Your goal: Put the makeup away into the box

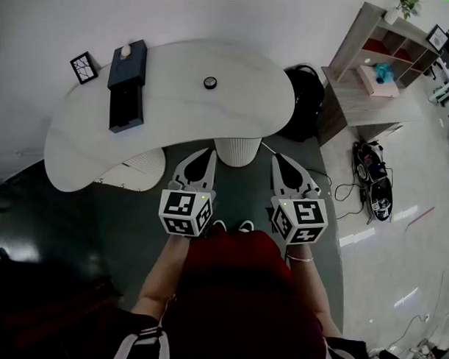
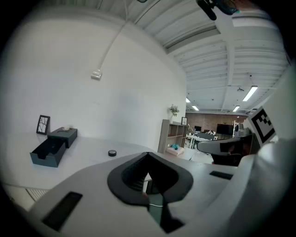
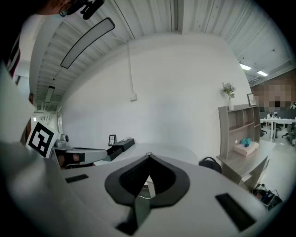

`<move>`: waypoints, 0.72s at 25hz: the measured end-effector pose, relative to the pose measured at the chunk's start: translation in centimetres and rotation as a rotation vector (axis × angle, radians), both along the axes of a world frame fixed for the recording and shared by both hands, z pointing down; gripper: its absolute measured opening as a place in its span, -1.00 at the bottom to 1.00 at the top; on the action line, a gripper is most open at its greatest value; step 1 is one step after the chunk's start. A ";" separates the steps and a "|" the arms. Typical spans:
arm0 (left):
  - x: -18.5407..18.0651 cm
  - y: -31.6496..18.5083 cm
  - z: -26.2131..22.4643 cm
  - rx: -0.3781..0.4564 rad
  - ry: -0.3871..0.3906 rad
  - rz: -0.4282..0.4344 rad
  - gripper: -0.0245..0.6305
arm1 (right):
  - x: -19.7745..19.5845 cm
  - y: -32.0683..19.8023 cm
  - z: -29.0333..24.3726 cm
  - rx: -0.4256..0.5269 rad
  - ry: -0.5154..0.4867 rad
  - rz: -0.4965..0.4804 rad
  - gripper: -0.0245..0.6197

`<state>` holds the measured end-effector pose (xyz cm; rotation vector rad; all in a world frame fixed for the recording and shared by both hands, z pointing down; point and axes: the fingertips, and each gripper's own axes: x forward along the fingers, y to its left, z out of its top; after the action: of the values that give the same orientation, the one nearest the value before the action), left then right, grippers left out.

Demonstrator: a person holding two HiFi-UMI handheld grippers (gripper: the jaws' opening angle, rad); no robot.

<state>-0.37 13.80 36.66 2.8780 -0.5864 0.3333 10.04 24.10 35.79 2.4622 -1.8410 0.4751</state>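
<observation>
A dark box [image 1: 127, 87] with its drawer pulled out stands at the left of the white curved table [image 1: 242, 102]. A small round black makeup compact [image 1: 209, 82] lies alone near the table's middle. Both grippers hang in front of the table's near edge, apart from every object. My left gripper [image 1: 208, 154] is shut and holds nothing. My right gripper [image 1: 278, 159] is also shut and holds nothing. The left gripper view shows the box [image 2: 51, 148] and the compact [image 2: 112, 153] beyond the closed tips [image 2: 148, 153]. From the right gripper [image 3: 149, 155], the box [image 3: 121, 145] shows far left.
A small picture frame [image 1: 83, 67] stands beside the box. The table's ribbed pedestal [image 1: 236, 150] sits just ahead of the grippers. A black bag [image 1: 304, 97] and a wooden shelf unit [image 1: 383, 55] are to the right, with cables [image 1: 371, 184] on the floor.
</observation>
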 end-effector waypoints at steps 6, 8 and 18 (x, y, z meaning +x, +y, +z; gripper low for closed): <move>-0.1 0.4 -0.1 0.013 -0.011 0.005 -0.86 | -0.6 0.0 -0.1 0.007 -0.004 -0.011 -0.88; 0.0 0.3 -0.1 0.018 -0.013 0.000 -0.86 | -0.6 0.0 -0.2 0.013 -0.006 -0.015 -0.88; 0.4 0.2 0.7 0.021 -0.035 -0.072 -0.86 | 0.6 0.3 -0.5 0.049 -0.016 -0.028 -0.88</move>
<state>-0.01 13.96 37.32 2.8682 -0.7016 0.3695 10.68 24.38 35.27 2.4666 -1.9133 0.4551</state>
